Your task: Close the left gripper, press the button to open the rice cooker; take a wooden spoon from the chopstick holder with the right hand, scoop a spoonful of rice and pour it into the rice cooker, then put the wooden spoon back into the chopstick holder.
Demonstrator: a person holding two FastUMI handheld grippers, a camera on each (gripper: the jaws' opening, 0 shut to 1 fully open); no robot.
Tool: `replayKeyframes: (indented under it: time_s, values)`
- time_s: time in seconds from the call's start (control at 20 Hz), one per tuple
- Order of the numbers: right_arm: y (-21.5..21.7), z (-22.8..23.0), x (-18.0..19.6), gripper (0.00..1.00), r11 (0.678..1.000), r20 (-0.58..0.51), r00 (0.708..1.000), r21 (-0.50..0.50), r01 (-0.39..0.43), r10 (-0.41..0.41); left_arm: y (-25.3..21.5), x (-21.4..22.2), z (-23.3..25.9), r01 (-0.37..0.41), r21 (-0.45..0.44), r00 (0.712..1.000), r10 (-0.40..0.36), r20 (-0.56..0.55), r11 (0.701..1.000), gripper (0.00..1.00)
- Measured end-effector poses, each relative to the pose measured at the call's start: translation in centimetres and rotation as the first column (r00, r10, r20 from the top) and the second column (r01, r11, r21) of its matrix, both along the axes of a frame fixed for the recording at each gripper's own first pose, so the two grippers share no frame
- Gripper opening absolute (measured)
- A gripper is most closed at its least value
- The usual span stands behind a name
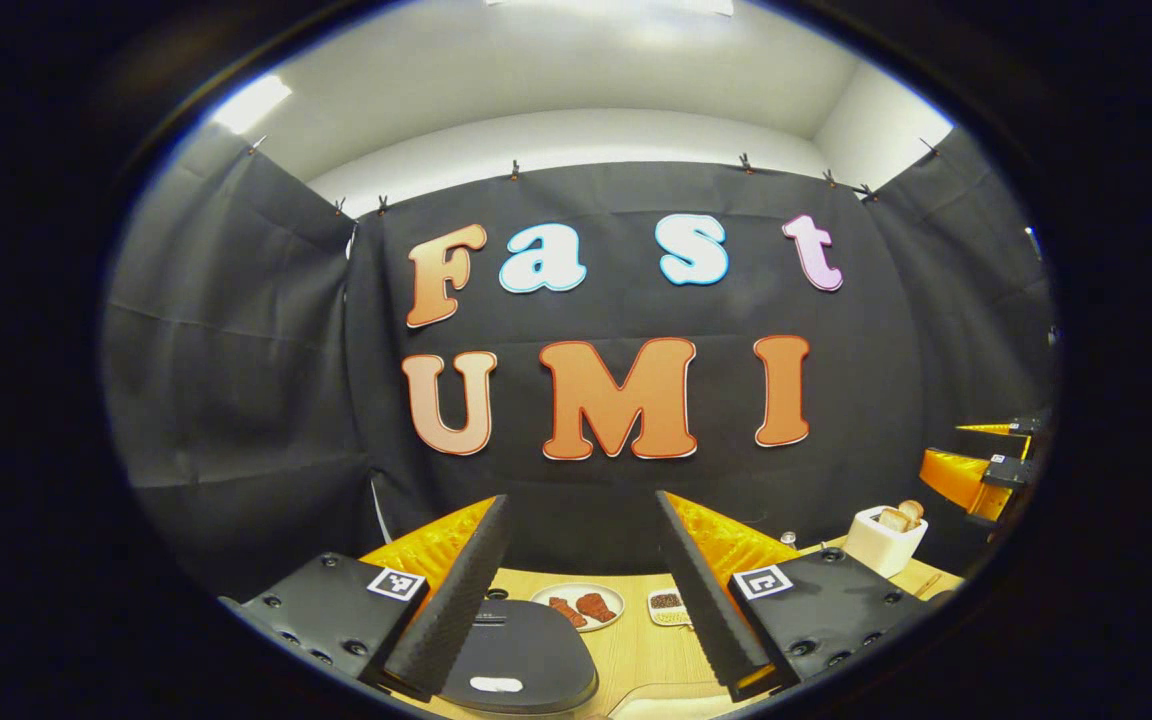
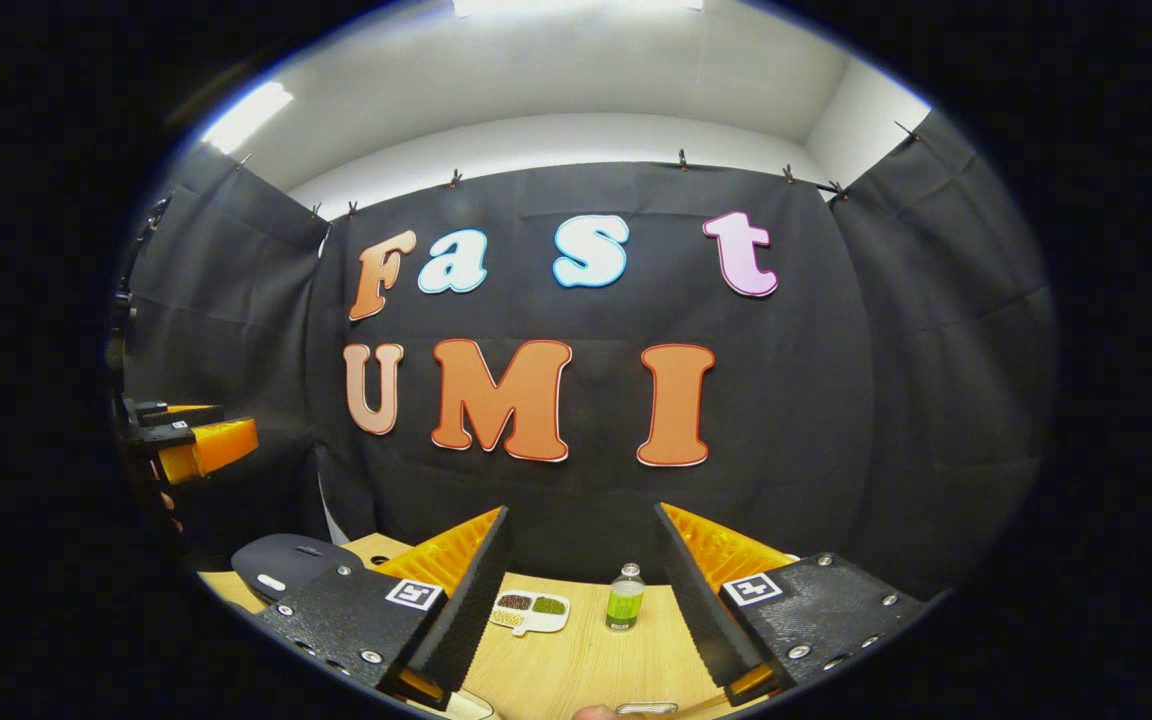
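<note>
- Left gripper (image 1: 584, 590): jaws released, hovering over the shut rice cooker (image 1: 521, 660) at 6 o'clock.
- Plate (image 1: 578, 606) and divided dish (image 1: 669, 606) lie beyond it on the tabletop (image 1: 651, 655).
- Chopstick holder (image 1: 884, 540) at 4 o'clock.
- Right gripper (image 2: 581, 600): jaws released; green bottle (image 2: 624, 598) between them, farther off.

Walls: black cloth (image 1: 236, 350) hung on 3 sides, clipped along the top edge, creased in folds | Above: white wall (image 1: 576, 135) and white ceiling (image 2: 576, 70) | Light: bright panel overhead (image 2: 576, 5), 1 more strip upper left (image 1: 251, 100) – glare soft | Furniture: light wooden table (image 2: 596, 660) – grain running forward, set against the back cloth
</note>
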State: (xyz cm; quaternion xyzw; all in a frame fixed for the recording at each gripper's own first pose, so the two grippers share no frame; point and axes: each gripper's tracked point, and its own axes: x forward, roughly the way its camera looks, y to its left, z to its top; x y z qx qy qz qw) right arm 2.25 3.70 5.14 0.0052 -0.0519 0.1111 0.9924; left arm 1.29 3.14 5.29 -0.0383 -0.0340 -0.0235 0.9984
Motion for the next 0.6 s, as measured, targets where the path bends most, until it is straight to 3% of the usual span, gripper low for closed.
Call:
replayKeyframes:
  time_s: [0.05,0.1,0.6]
  values:
    - [0.0,-0.1,-0.1,0.87,1.000,0.001,1.000,0.003,-0.002,0.002,-0.3,-0.2,-0.1,0.003,0.016,1.000,-0.003,0.004,1.000,0.98]
    - [0.3,0.1,-0.3,0.92,1.000,0.004,1.000,0.005,-0.004,0.004,-0.4,-0.3,-0.1,0.000,0.026,1.000,0.000,0.007,1.000,0.98]
    - [1.5,1.0,0.8,0.87,0.999,0.042,0.999,0.037,-0.034,0.033,-0.3,-0.5,-0.3,-0.016,0.000,1.000,0.016,-0.004,1.000,0.94]
